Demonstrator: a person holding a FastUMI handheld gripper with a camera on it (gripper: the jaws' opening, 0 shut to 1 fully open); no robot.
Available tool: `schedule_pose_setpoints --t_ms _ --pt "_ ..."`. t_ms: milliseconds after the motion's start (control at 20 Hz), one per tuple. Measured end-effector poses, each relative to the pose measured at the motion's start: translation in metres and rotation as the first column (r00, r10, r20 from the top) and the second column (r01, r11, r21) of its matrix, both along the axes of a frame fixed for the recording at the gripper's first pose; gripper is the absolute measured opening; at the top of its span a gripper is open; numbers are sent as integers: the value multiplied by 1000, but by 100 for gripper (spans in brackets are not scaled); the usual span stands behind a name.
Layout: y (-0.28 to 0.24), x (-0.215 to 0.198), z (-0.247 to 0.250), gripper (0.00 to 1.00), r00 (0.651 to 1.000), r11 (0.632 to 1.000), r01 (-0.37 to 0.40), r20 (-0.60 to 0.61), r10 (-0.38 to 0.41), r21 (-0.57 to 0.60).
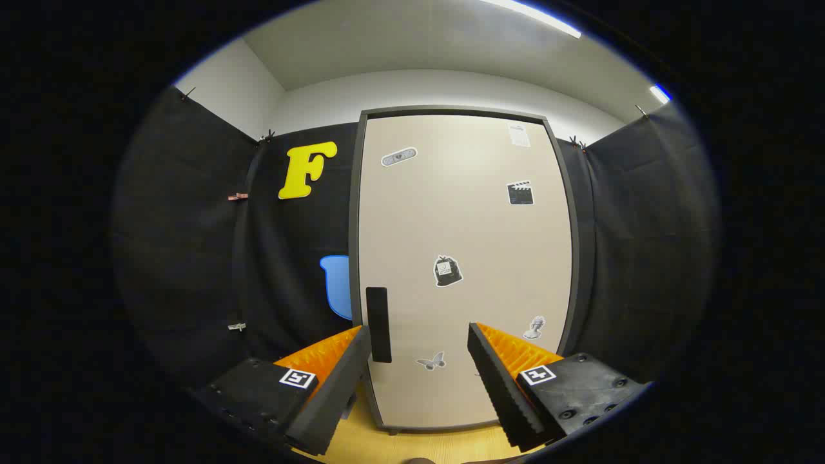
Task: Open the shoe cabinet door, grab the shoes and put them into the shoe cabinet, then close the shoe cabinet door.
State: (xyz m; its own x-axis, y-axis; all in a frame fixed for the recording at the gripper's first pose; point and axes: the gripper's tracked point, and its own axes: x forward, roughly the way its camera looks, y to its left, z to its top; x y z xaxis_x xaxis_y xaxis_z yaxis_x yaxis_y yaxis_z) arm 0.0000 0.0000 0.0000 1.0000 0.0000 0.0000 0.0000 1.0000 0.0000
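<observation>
The shoe cabinet (464, 258) stands straight ahead, tall, with a beige door in a dark grey frame. The door is shut and carries several small stickers. A black vertical handle (378, 324) sits low on the door near its left edge, just ahead of my left fingertip. My gripper (419, 338) is open, its fingers spread wide in front of the lower part of the door, with nothing between them. The handle lies just inside the left finger (335, 393), apart from it.
A light wooden floor (412, 444) shows below the cabinet's foot. Black cloth walls (193, 258) close the booth on both sides of the cabinet.
</observation>
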Motion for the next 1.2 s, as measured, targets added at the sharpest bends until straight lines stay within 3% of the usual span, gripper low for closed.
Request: schedule_pose_setpoints --t_ms 750,1200 --pt "11 12 -8 99 1000 1000 -13 -14 13 0" --pt "41 50 -33 99 997 999 -44 -60 44 14"
